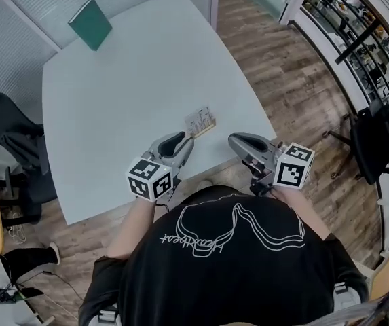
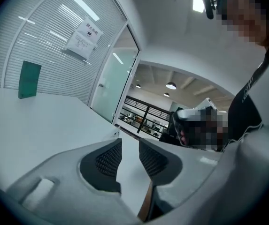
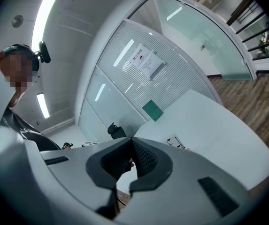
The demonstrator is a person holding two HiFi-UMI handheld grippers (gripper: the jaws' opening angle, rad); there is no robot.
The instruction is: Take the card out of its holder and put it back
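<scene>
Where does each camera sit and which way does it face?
Head view: on the head, down at table, card holder, left gripper, right gripper; shirt, forearms.
Left gripper view: along its open jaws across the table; torso right.
Right gripper view: along its closed jaws toward the card holder; shoulder left.
All share the green book.

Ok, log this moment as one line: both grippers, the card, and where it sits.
left gripper: open, empty | right gripper: shut, empty | card with holder: on table, just ahead of left gripper, untouched
</scene>
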